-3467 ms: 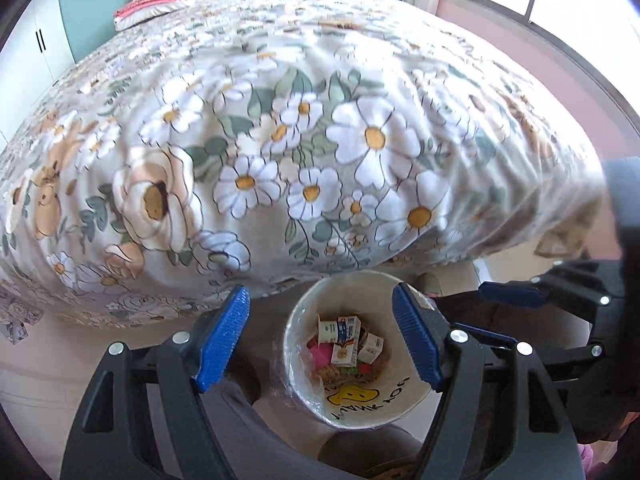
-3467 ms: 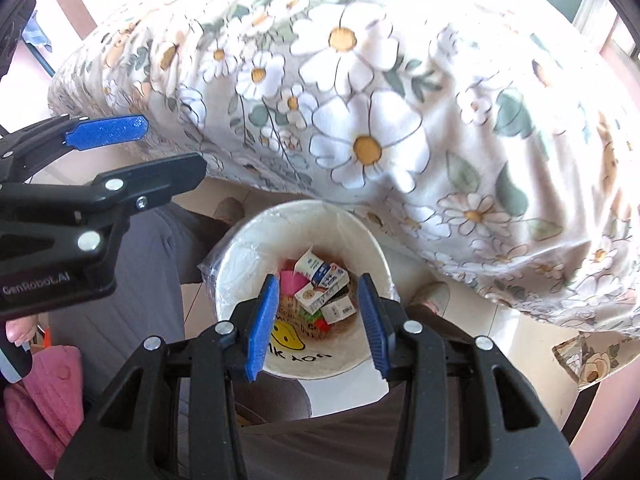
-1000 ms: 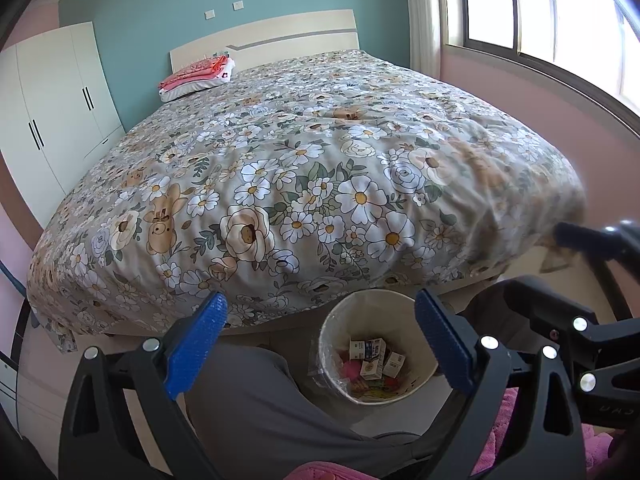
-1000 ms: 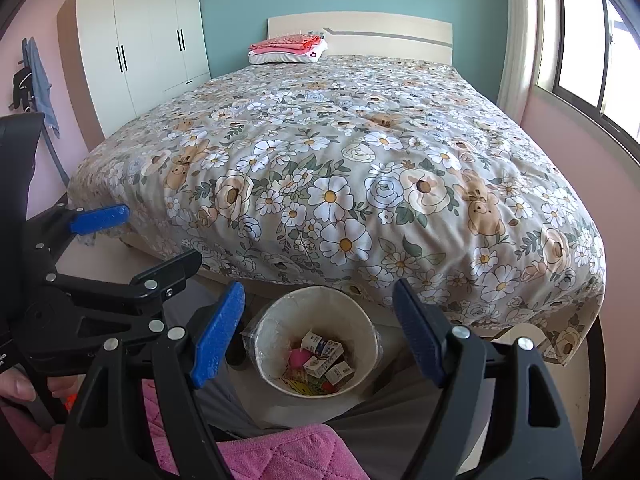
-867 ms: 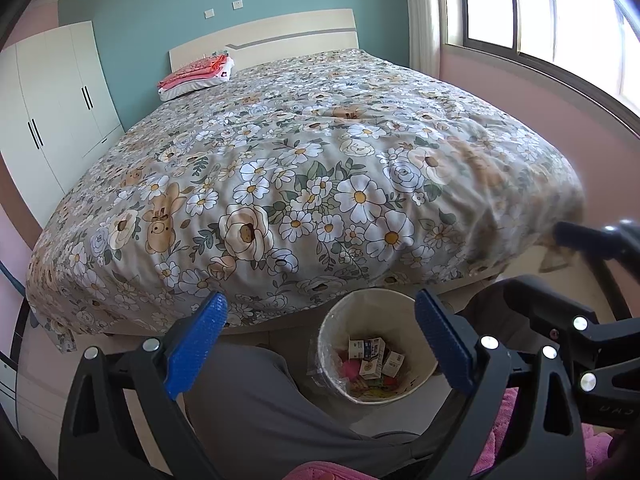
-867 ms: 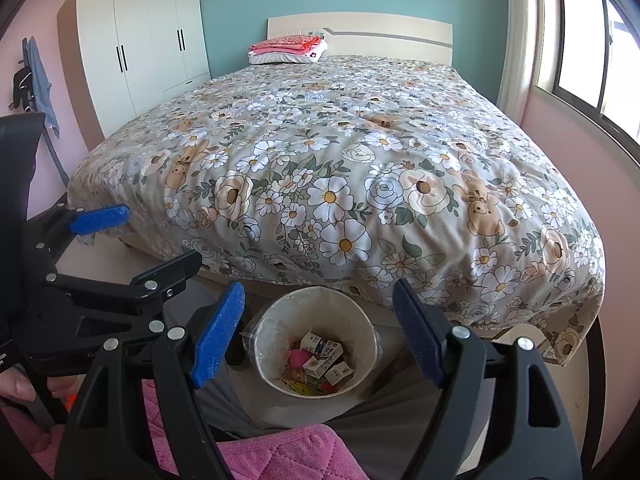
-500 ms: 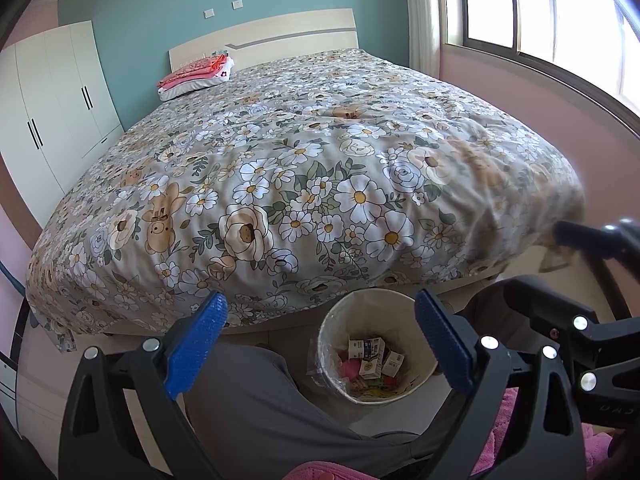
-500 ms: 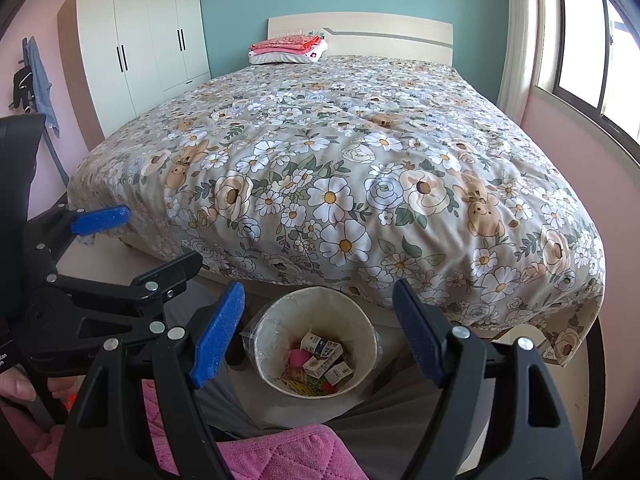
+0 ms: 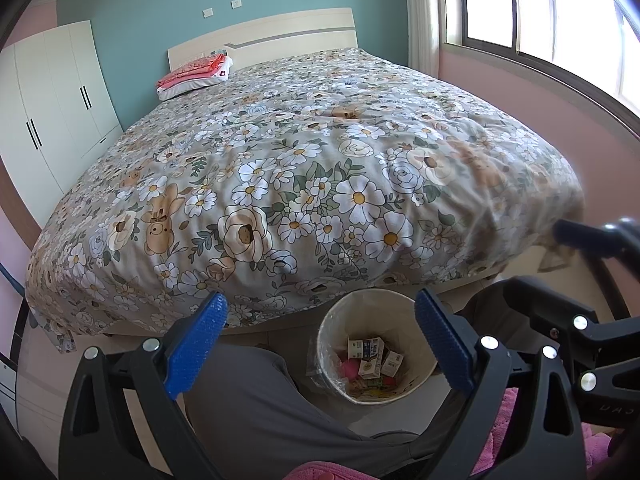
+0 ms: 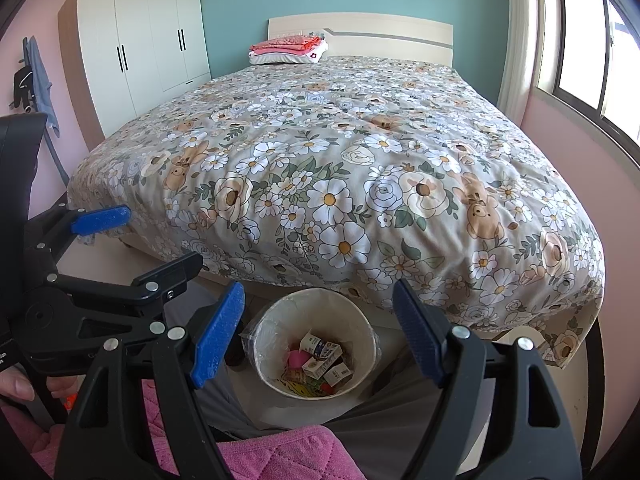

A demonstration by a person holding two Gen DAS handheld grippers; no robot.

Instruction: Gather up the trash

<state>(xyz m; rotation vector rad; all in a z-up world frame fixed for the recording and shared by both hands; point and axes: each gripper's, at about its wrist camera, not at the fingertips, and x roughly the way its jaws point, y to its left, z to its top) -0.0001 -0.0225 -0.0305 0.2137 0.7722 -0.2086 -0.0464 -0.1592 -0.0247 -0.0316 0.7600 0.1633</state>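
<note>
A round cream waste bin (image 9: pixel 424 372) (image 10: pixel 276 320) stands on the floor at the foot of the bed, between a person's grey-trousered legs. Inside lie several small cartons (image 9: pixel 370 356) (image 10: pixel 324 356) and a pink item (image 10: pixel 298 358). My left gripper (image 9: pixel 320 336) hangs open above the bin with nothing between its blue pads; it also shows at the left of the right wrist view, left gripper (image 10: pixel 160 240). My right gripper (image 10: pixel 318 330) is open and empty too, held high over the bin.
A wide bed (image 9: pixel 304 168) (image 10: pixel 340 152) with a floral quilt fills the room ahead, folded pink cloth (image 10: pixel 288 46) by the headboard. White wardrobe (image 10: pixel 148 36) at left, window (image 9: pixel 552 12) at right. A pink quilted garment (image 10: pixel 280 456) lies just under the grippers.
Since the earliest frames both grippers have risen well back from the bin, and the right one has opened wider. Over the last second nothing has moved.
</note>
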